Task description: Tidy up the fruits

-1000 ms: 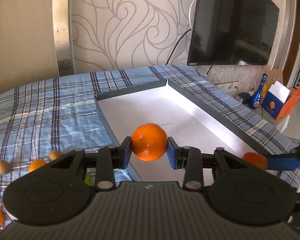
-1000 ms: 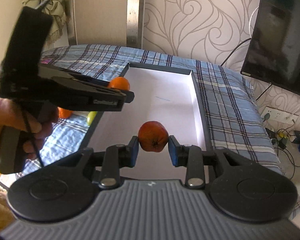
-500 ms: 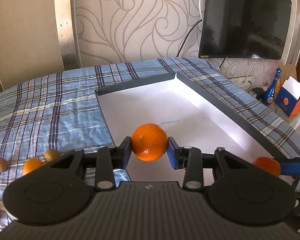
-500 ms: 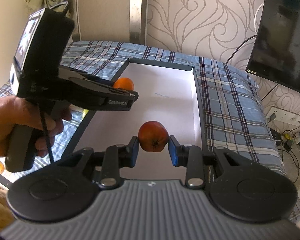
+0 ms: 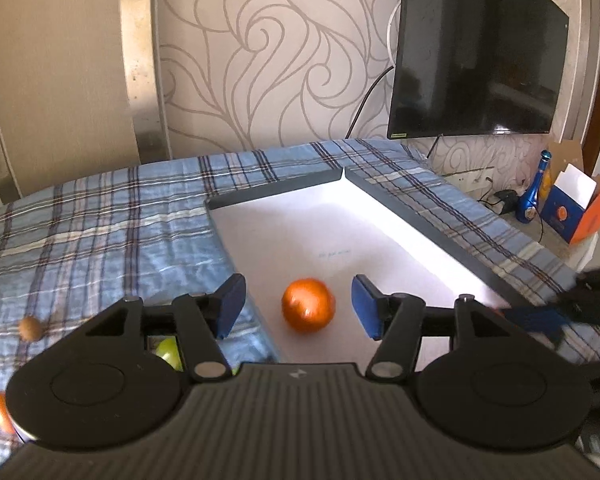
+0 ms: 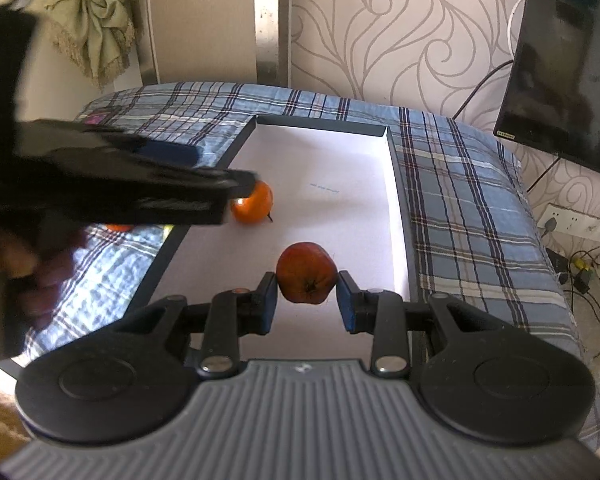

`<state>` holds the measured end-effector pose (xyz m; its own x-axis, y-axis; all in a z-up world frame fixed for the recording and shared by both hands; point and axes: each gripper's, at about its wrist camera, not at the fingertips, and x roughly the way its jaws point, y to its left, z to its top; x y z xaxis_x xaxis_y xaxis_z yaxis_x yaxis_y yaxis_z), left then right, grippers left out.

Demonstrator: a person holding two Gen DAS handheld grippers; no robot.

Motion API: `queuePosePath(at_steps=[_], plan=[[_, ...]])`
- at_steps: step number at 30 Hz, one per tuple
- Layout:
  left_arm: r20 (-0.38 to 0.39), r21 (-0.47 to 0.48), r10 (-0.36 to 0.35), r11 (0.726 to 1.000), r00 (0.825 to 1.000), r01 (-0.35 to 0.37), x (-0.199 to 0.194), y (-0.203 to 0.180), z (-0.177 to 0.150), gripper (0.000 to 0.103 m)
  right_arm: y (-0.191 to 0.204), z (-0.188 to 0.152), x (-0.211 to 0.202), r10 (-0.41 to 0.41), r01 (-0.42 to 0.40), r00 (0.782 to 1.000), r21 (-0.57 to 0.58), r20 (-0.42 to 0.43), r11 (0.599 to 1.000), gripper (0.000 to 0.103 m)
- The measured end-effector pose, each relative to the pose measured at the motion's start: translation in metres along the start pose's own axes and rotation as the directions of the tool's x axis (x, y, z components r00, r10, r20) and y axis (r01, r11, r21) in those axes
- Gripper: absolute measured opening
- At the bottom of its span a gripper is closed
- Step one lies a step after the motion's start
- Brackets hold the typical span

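Released, the orange [image 5: 308, 310] lies between the left gripper's [image 5: 298, 306] just-opened jaws; only right view shows the right gripper [image 6: 306, 294] clamping a red fruit [image 6: 306, 273].

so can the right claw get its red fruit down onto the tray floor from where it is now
Probably yes. The right claw is shut on the red fruit over bare white tray floor. The orange and the left claw, jaws just opened, sit off to the side, not beneath it.

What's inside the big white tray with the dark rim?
One round orange lies on the white tray floor. The near end is hidden behind the right gripper and its red fruit.
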<state>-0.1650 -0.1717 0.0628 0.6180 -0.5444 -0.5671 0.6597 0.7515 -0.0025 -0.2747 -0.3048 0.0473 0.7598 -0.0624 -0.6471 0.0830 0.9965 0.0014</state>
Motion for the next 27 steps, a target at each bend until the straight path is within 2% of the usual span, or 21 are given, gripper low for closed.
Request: queuePosePath(at_steps=[8, 14, 19, 27], plan=[[-0.009, -0.009, -0.013, 1.0, 1.0, 0.013, -0.043, 0.018, -0.025, 0.064, 0.006, 0.001, 0.01, -0.006, 0.008, 1.0, 0.074, -0.016, 0.997, 0.035], [-0.031, -0.013, -0.011, 1.0, 0.999, 0.01, -0.061, 0.044, -0.036, 0.064, 0.011, 0.005, 0.019, -0.036, 0.038, 0.999, 0.135, -0.021, 0.99, 0.035], [-0.077, -0.021, 0.009, 1.0, 0.997, -0.011, -0.07, 0.069, -0.048, 0.064, 0.019, 0.006, 0.031, -0.064, 0.07, 0.997, 0.159, -0.044, 0.985, 0.035], [-0.096, -0.052, 0.046, 0.997, 0.994, -0.051, -0.084, 0.103, -0.062, 0.065, 0.024, 0.014, 0.045, -0.118, 0.124, 0.992, 0.166, -0.043, 0.978, 0.035]])
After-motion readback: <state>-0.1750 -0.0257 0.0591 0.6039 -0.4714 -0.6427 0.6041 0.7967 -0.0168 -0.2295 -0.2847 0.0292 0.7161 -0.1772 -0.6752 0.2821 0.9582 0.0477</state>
